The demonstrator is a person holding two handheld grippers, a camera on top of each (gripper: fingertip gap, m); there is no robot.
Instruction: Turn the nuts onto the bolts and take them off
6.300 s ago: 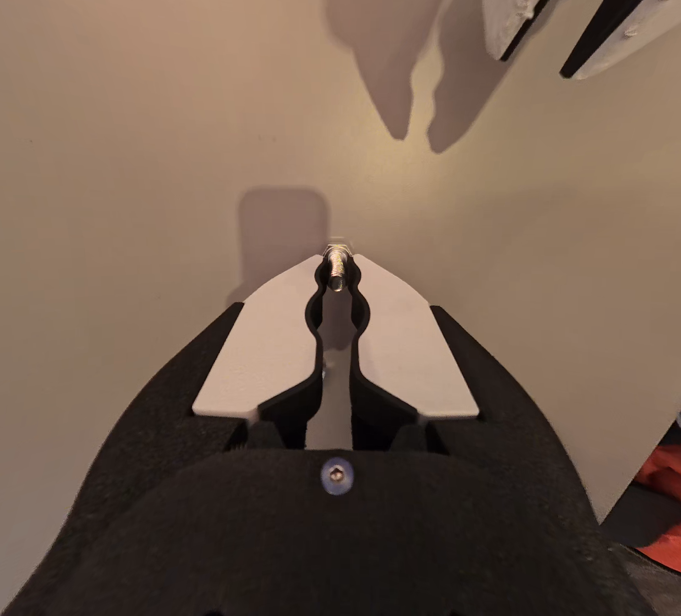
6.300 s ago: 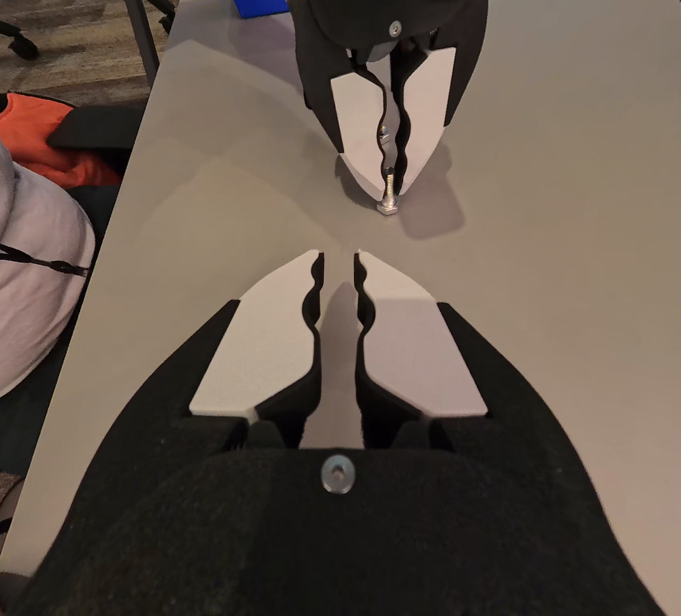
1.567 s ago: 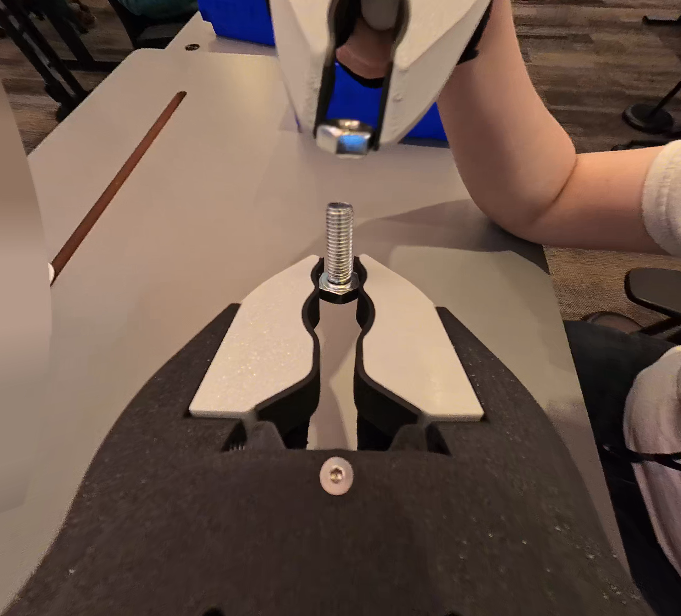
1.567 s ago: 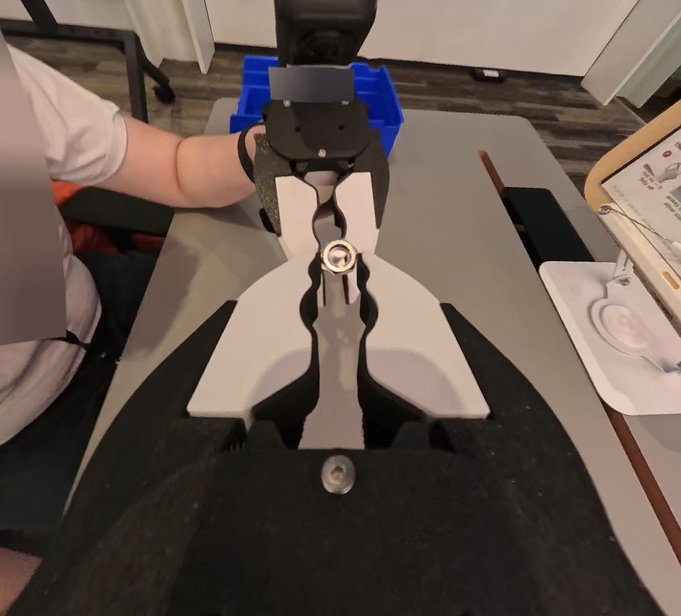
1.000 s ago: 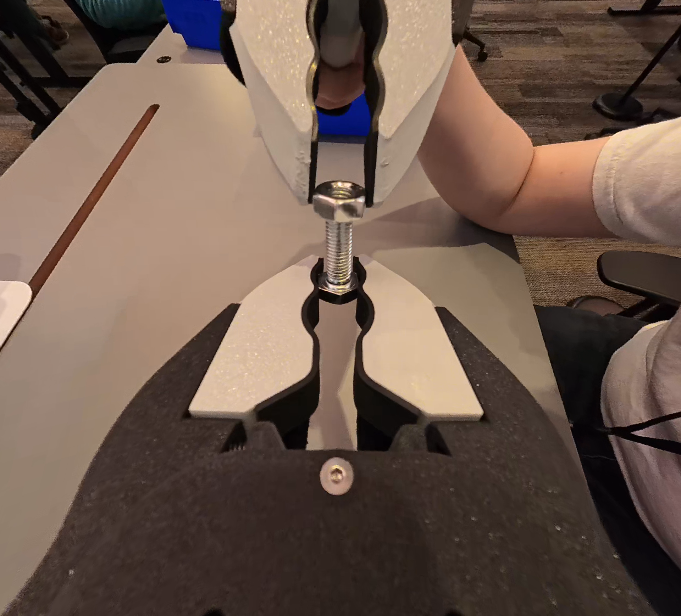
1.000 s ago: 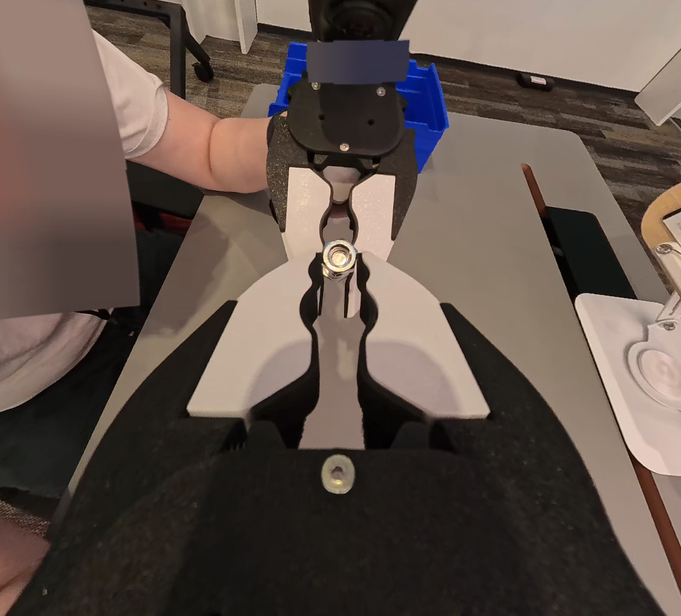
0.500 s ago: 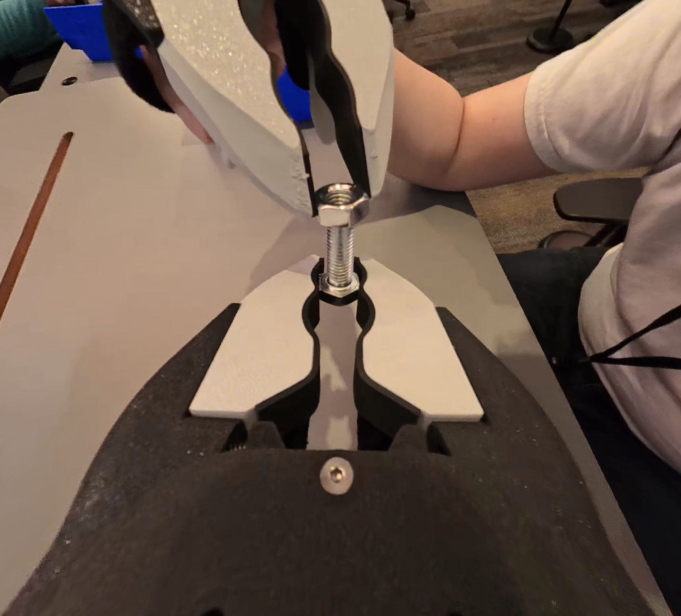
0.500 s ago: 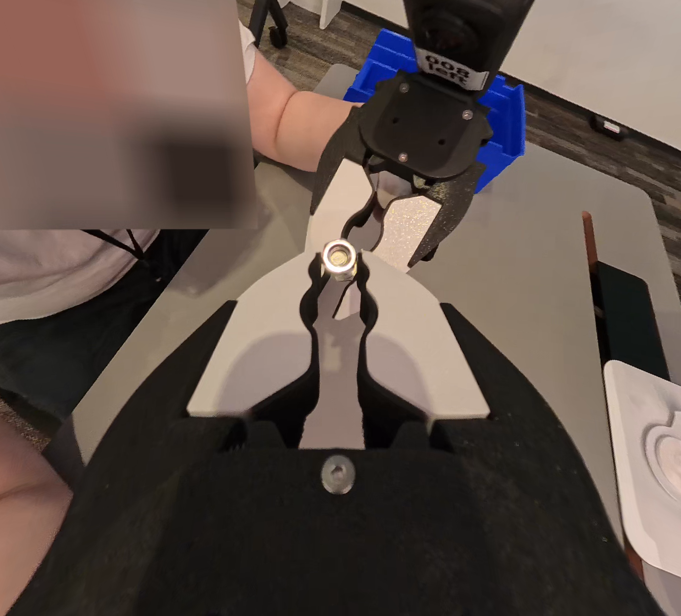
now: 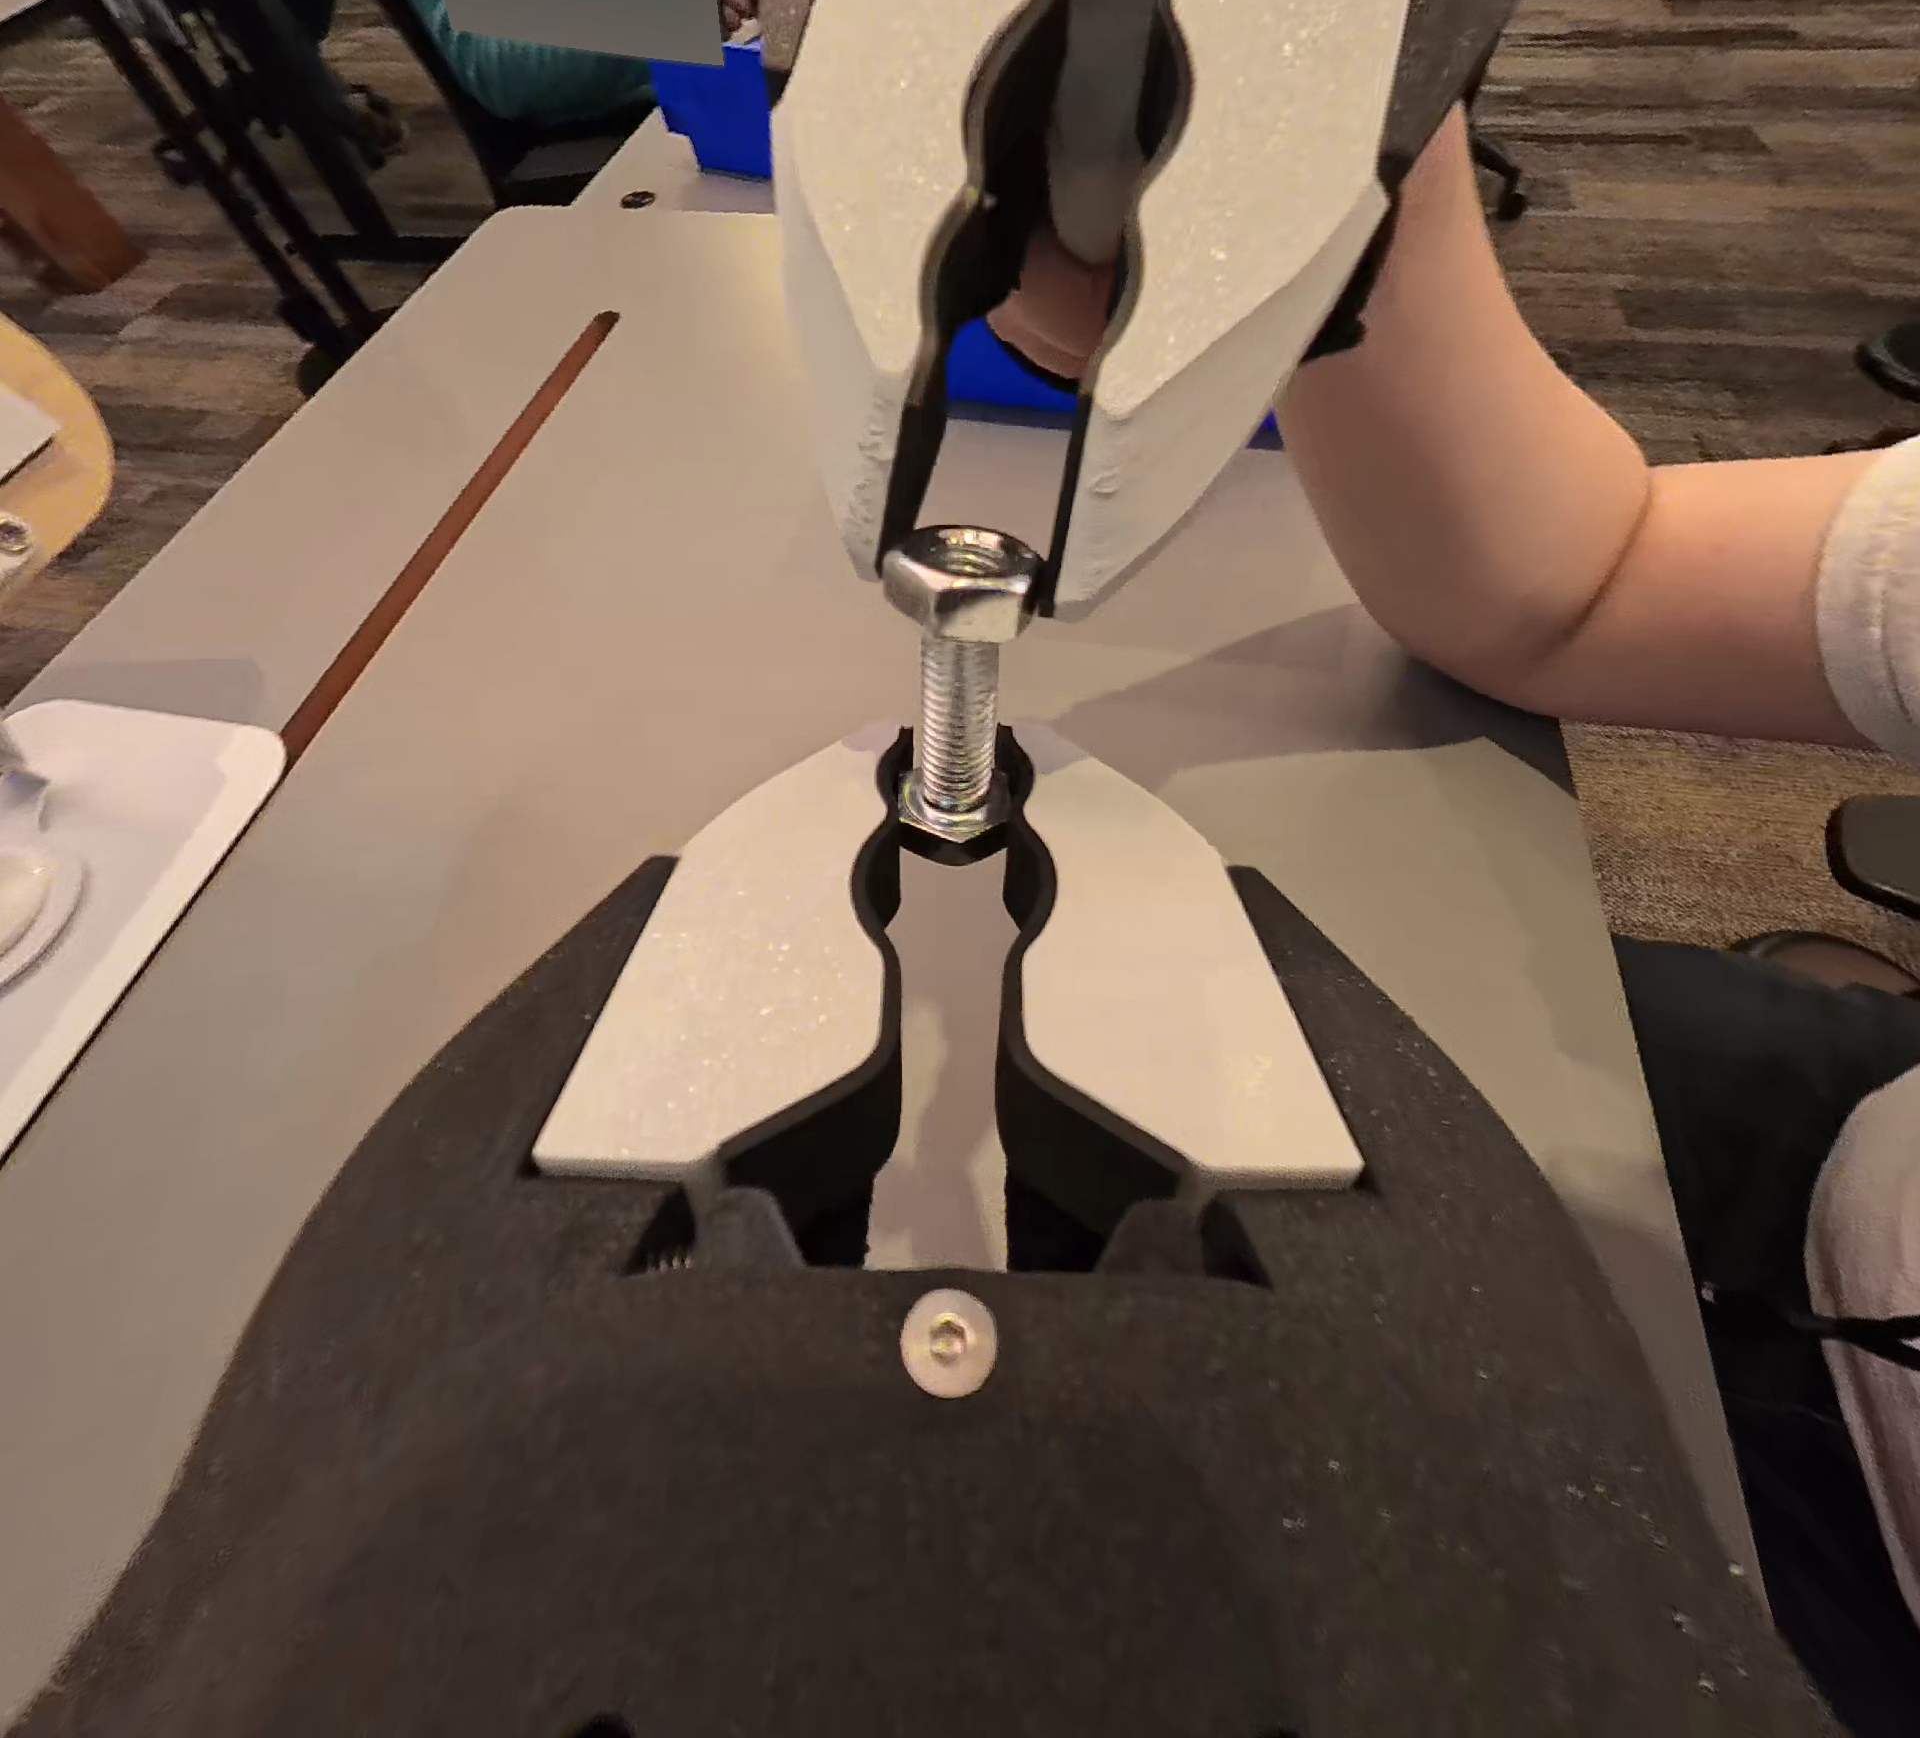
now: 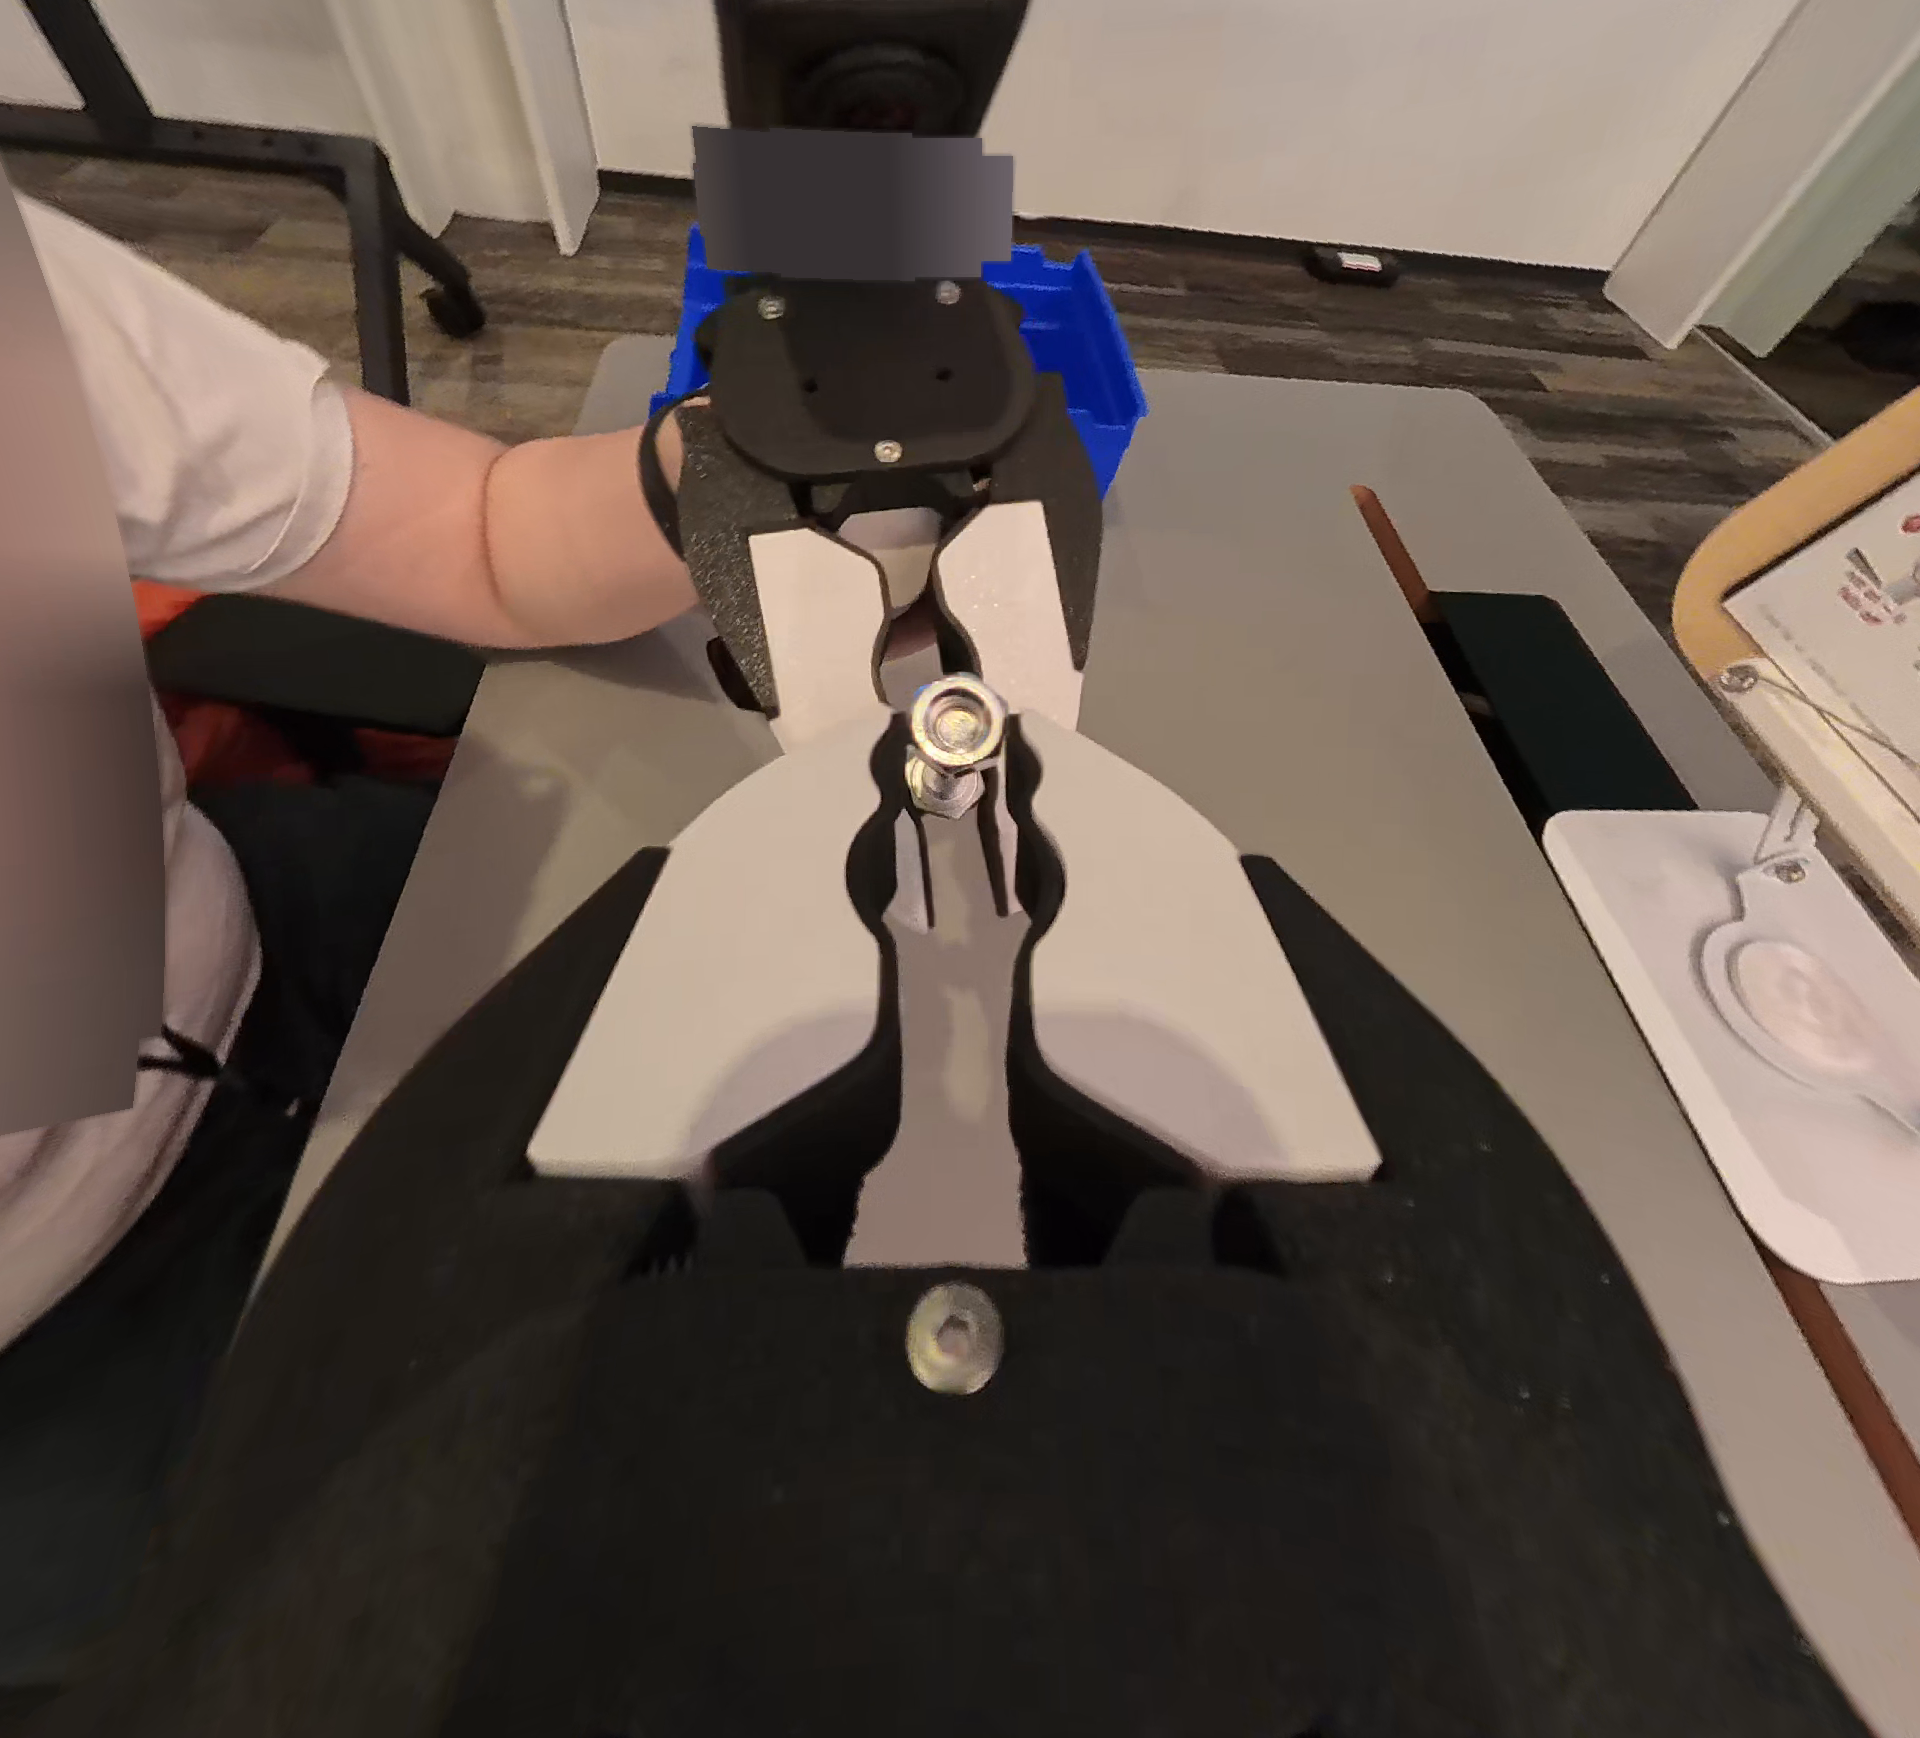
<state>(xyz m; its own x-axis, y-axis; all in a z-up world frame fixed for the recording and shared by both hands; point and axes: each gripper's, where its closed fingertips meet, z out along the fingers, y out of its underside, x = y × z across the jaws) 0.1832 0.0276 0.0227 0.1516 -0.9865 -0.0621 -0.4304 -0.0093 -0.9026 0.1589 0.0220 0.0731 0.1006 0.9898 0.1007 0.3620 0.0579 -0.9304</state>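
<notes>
In the left wrist view, centre frame, the left gripper (image 9: 951, 805) clenches the bolt (image 9: 956, 722) by its head, shank upright, while the right gripper (image 9: 966, 545) pinches the nut (image 9: 961, 592) on the bolt's tip. Both look small, stiff, smooth steel, best held by their flats. The right wrist view looks down through the nut's bore (image 10: 954, 729), showing alignment, plus the tabletop (image 10: 1247, 597) and blue bin (image 10: 1081, 348).

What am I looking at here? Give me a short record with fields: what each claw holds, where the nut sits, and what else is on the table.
left claw: shut on bolt, gripping its head, thread pointing up
right claw: shut on nut
nut position: on the top end of the bolt, most of the thread bare below
table: grey, with a blue bin at its far end
white tray: at the table's edge
</notes>
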